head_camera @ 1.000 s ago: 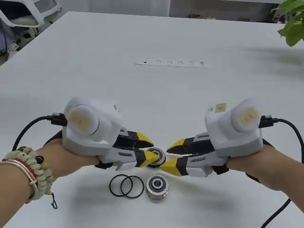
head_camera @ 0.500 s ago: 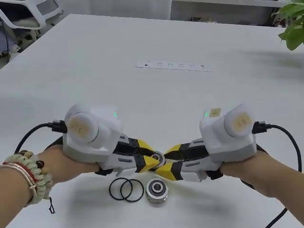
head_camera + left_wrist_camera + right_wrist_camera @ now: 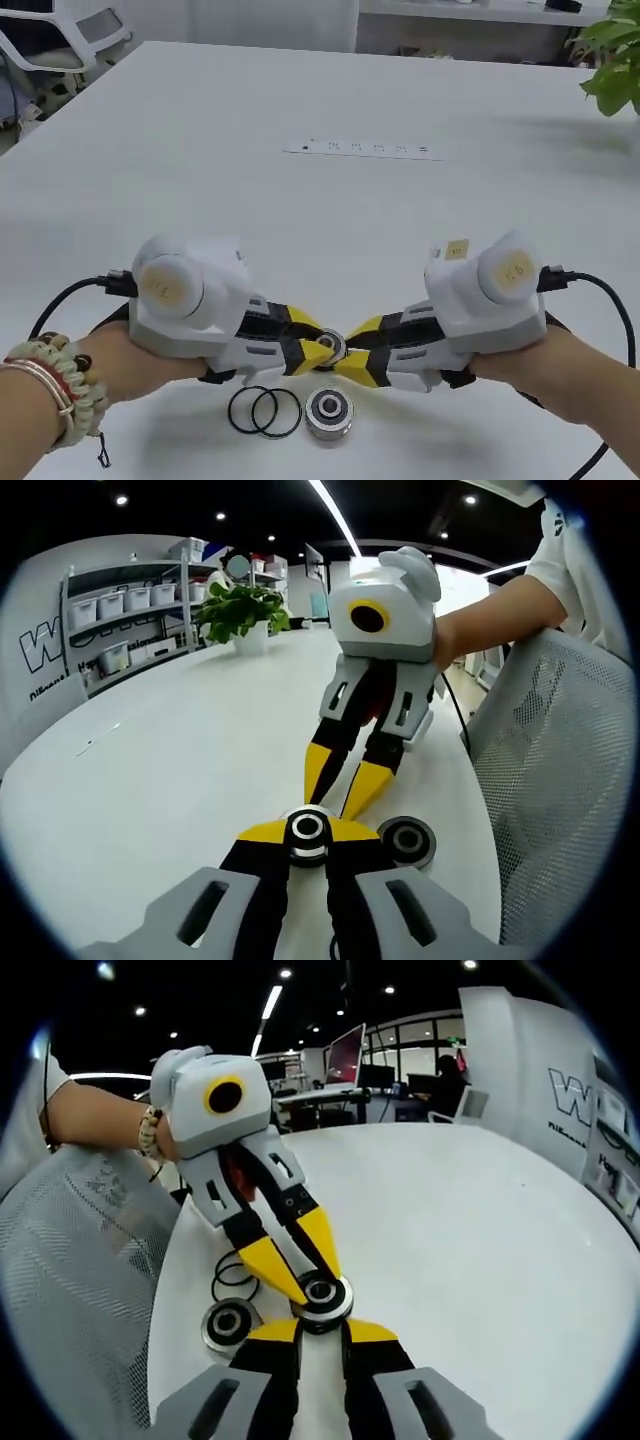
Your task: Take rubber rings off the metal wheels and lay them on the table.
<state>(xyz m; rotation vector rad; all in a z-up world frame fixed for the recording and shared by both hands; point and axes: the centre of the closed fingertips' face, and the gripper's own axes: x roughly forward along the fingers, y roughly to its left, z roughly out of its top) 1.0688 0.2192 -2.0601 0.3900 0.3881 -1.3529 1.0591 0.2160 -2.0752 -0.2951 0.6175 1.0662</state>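
Low in the middle of the head view, the left hand-held gripper (image 3: 314, 345) and the right hand-held gripper (image 3: 356, 350) meet tip to tip over the white worktop (image 3: 300, 220). A metal wheel (image 3: 331, 345) sits between them. In the left gripper view that wheel (image 3: 307, 832) is clamped between the gripper's own yellow tips at the bottom. The right hand-held gripper (image 3: 342, 777) reaches down from the top of the frame. Its jaws are narrow and their tips touch the wheel's rim, but whether they pinch anything cannot be told.

Just below the grippers in the head view, two black rubber rings (image 3: 264, 412) lie overlapping on the worktop. A second metal wheel (image 3: 328, 412) lies flat just to their right.

A white power strip (image 3: 362, 150) lies well apart, toward the top of the frame, and a plant (image 3: 610, 60) shows at the upper right corner.

Each gripper body carries a round yellowish sticker (image 3: 165, 282) whose marks are too small to read. In the right gripper view, wall lettering (image 3: 570, 1095) at the right edge begins with a large "W"; the rest is cut off.
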